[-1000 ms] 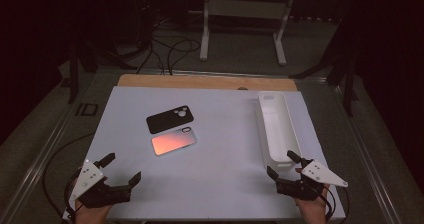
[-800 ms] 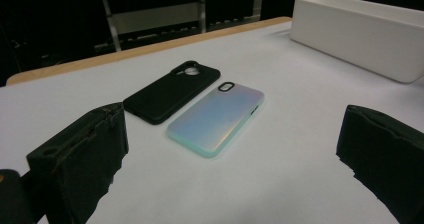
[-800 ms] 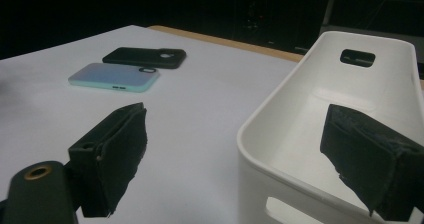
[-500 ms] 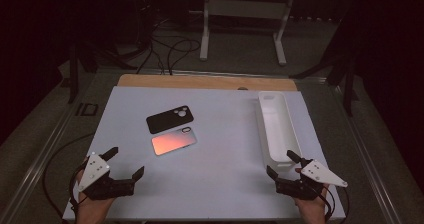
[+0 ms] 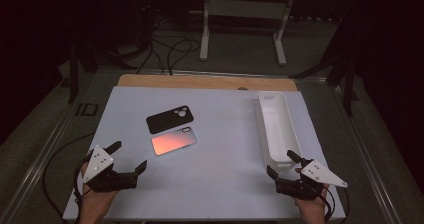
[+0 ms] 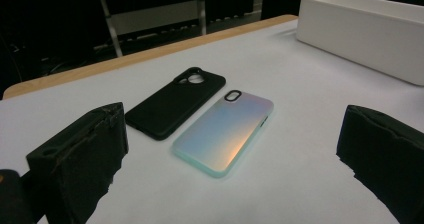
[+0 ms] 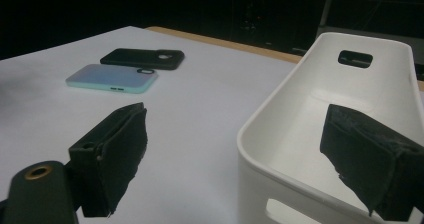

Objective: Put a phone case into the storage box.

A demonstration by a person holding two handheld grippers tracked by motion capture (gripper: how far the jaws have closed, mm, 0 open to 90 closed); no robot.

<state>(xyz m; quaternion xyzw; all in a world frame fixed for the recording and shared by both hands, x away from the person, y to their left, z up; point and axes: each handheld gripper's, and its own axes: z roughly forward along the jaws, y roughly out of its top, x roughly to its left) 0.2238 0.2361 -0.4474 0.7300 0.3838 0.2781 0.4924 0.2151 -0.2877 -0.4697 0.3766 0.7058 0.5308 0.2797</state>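
**Both sets of fingers apart, two phone cases ahead**

My left gripper [image 5: 129, 157] sits in the lower left of the high view, low over the white surface [image 5: 225, 134], with its fingers [image 6: 80, 159] spread wide and nothing between them. Looking along them in the left gripper view, I see the iridescent phone case [image 6: 224, 132] in the middle of the frame, lying flat with its camera cutout toward the top. The black phone case [image 6: 175, 101] lies just beside it, to its upper left, also flat; I cannot tell whether their edges touch. In the high view the iridescent phone case [image 5: 173, 143] lies left of centre, near my left gripper but apart from it, and the black phone case [image 5: 170, 119] lies just above it.

My right gripper [image 5: 284, 164] is in the lower right of the high view, fingers [image 7: 112, 159] likewise spread and holding nothing. It sits just below the near end of the long white tray [image 5: 290, 139], which runs up the right side of the frame. In the right gripper view the tray's rim [image 7: 280, 109] shows between my two fingers, and both cases lie at the upper left.
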